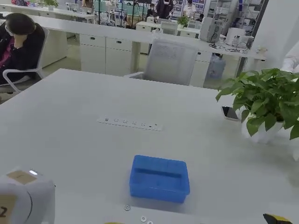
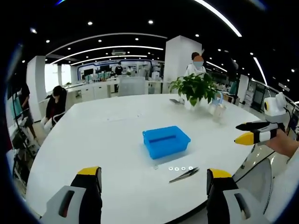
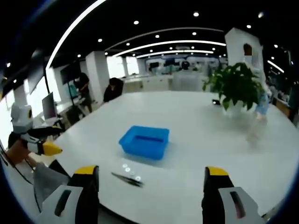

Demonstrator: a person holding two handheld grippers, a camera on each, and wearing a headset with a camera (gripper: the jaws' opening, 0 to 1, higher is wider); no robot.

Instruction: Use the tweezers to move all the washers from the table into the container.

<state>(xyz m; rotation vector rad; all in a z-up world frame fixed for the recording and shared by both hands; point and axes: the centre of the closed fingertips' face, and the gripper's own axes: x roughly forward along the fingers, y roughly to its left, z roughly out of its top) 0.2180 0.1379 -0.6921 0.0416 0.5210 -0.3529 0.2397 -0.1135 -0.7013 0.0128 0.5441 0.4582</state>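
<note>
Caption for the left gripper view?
Open left gripper faces blue container, washers and tweezers on white table.

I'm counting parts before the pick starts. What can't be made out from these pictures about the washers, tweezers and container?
Washers: too small in both gripper views to count surely; the head view's bottom edge cuts off the row.
Tweezers: tips too small in the left gripper view, blurred in the right gripper view.
Container: its near wall hides part of its floor in every view.
</note>
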